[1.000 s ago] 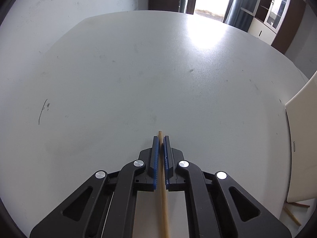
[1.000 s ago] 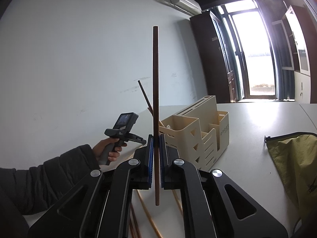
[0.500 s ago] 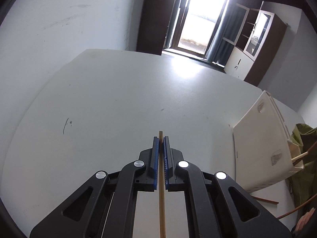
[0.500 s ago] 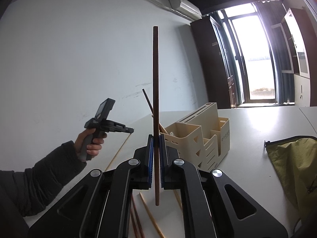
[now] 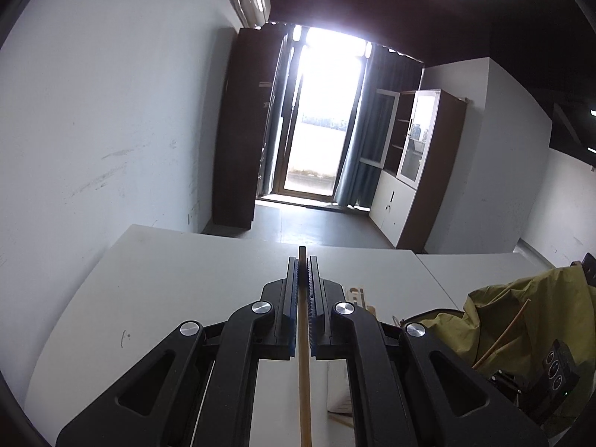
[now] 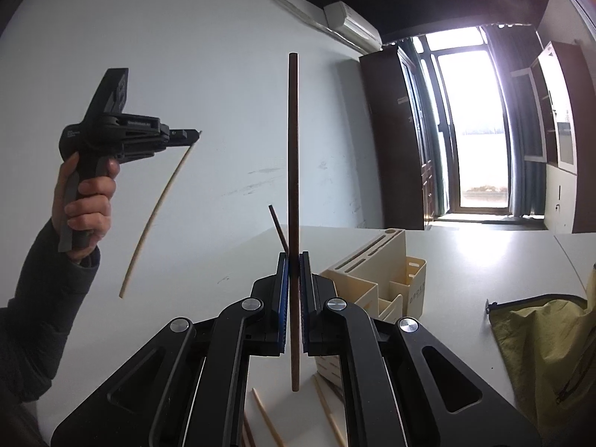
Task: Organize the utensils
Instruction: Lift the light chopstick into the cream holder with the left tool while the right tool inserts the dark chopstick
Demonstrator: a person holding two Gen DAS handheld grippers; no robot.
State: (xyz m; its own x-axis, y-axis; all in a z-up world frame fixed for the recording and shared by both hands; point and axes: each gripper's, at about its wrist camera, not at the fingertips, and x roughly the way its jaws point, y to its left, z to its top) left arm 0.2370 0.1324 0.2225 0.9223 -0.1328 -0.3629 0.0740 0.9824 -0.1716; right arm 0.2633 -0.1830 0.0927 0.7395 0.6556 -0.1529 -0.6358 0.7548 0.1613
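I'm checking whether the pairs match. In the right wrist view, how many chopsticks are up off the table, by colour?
Dark brown: 2, the upright dark chopstick in the right gripper and the slanting dark chopstick behind it
Light: 1, the light chopstick in the left gripper
Total: 3

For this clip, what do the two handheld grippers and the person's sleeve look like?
Both grippers, left and right, are matte black plastic with angular linkage arms, round silver pivot bolts and blue ribbed pads lining the jaws. The right wrist view shows the left gripper as a black pistol-grip tool with small pale lettering. The sleeve is dark and padded.
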